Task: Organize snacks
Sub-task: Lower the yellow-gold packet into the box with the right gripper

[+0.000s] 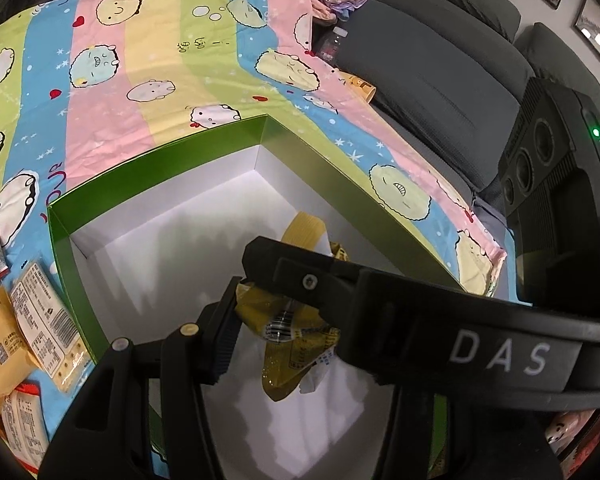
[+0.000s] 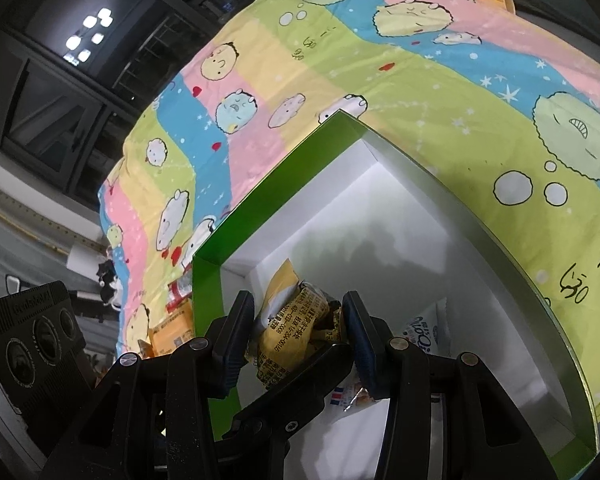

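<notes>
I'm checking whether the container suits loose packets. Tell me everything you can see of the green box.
The green box is an open, lidless carton, apparently glossy cardboard: green outside and along the rim, plain white inside. It sits upright on the cartoon-print cloth. Both grippers reach into it, the right gripper shut on a crumpled yellow packet. A white-and-blue packet lies on its floor near one wall. More snack packets lie on the cloth outside one wall.

One green box (image 1: 160,184) with a white inside. Two pairs of tongs, the left (image 1: 284,308) and the right (image 2: 298,320), each holding one yellow snack packet (image 1: 288,344). Two more packets lie inside the box: one white and blue (image 2: 424,330), one partly hidden. Outside its left wall, at least four packets (image 1: 40,320).
</notes>
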A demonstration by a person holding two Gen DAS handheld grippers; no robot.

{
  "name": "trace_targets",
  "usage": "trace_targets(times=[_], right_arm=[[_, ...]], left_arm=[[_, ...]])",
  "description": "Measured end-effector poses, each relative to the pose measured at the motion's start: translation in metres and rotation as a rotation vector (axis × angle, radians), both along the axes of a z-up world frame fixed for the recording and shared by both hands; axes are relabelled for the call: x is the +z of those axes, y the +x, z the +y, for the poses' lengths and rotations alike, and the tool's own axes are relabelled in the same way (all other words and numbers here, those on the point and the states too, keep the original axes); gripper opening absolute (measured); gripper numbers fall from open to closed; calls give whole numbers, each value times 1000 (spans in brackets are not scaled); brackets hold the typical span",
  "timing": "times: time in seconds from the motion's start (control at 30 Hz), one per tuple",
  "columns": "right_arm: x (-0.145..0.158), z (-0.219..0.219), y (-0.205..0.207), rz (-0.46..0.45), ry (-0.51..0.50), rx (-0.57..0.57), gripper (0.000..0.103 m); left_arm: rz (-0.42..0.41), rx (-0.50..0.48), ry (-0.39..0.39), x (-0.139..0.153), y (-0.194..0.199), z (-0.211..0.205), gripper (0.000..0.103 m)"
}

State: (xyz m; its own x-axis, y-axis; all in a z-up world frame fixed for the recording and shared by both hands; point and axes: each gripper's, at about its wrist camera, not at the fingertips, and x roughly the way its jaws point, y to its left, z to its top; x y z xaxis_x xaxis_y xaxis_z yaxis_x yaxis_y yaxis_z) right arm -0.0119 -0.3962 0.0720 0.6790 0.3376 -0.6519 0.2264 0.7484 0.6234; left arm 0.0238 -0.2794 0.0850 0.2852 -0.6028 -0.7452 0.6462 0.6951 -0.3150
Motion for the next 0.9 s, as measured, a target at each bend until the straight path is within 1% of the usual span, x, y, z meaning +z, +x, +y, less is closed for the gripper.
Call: trace_targets(times=[0.43, 0.5, 0.6, 0.73, 0.8, 0.9], right_arm=[[-6, -3, 3, 14, 20, -21, 48], [-6, -3, 1, 15, 5, -33, 48], [-5, -2, 0, 5, -12, -48, 48], [-6, -2, 2, 16, -4, -50, 48], [-6, -3, 2, 18, -1, -52, 48], [-6, -3, 2, 18, -3, -55, 48]], left_arm=[[13, 16, 26, -6, 5, -4, 51], [19, 17, 27, -8, 7, -5, 54], [22, 21, 34, -9, 8, -5, 55], [31, 29, 42, -12, 10, -4, 56], [42, 36, 45, -13, 11, -4, 59], [57, 45, 48, -15, 12, -3, 61]])
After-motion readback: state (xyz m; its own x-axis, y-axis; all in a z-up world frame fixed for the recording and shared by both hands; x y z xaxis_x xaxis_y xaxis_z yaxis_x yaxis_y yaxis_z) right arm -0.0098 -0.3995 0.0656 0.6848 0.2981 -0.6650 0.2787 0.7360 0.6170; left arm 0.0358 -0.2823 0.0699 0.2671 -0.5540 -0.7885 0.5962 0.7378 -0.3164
